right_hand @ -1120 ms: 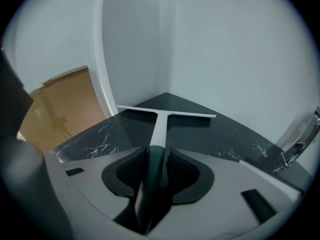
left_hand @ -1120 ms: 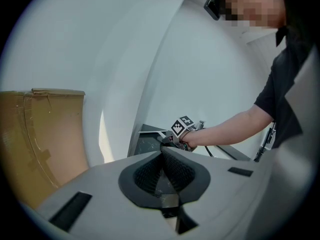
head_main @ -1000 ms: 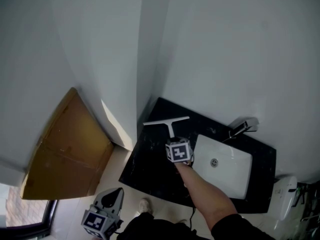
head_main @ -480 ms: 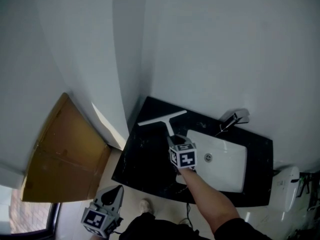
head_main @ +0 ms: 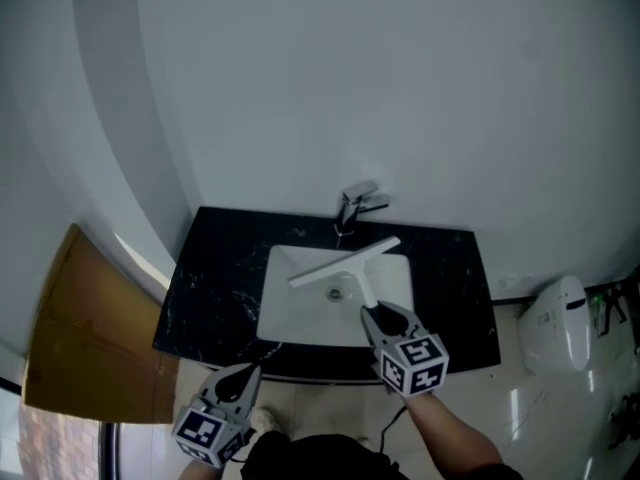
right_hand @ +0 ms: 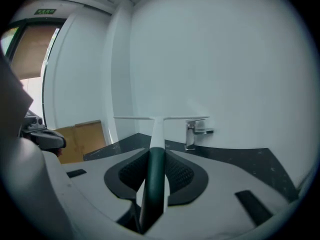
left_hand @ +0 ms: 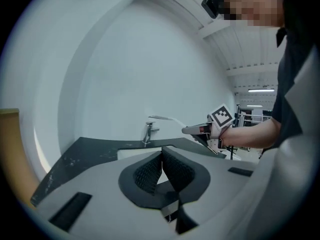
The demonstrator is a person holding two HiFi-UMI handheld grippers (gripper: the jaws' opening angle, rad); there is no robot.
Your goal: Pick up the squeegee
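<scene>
Gripping the dark green handle of a white T-shaped squeegee [right_hand: 156, 134], the right hand-held gripper [right_hand: 156, 156] has its ribbed black pads pressed against the handle from both sides, with the jaws nearly together. From there the handle runs forward and turns white before it meets the thin straight blade, which lies level across the right gripper view.

Seen from the head view, the squeegee [head_main: 345, 265] is in the air above the white rectangular basin [head_main: 290, 313] sunk into the black speckled stone table [head_main: 215, 268]. Its blade slants across the basin, and the far end comes near the chrome tap [head_main: 355, 206] at the back edge. The right hand-held gripper [head_main: 375, 313] reaches in from the near side, its marker cube towards the person.

The left hand-held gripper [head_main: 245, 373] hangs off the near left edge of the table, well apart from the squeegee. In its own view the left hand-held gripper [left_hand: 162, 166] has its two pads touching each other with nothing between them. Beyond them that view shows the table [left_hand: 80, 154], the tap [left_hand: 148, 131] and the lifted blade [left_hand: 162, 118] about level with the top of the tap.

A brown cardboard sheet [head_main: 85, 338] stands on the floor to the left of the table, and a rounded white fixture [head_main: 555, 323] sits to its right
</scene>
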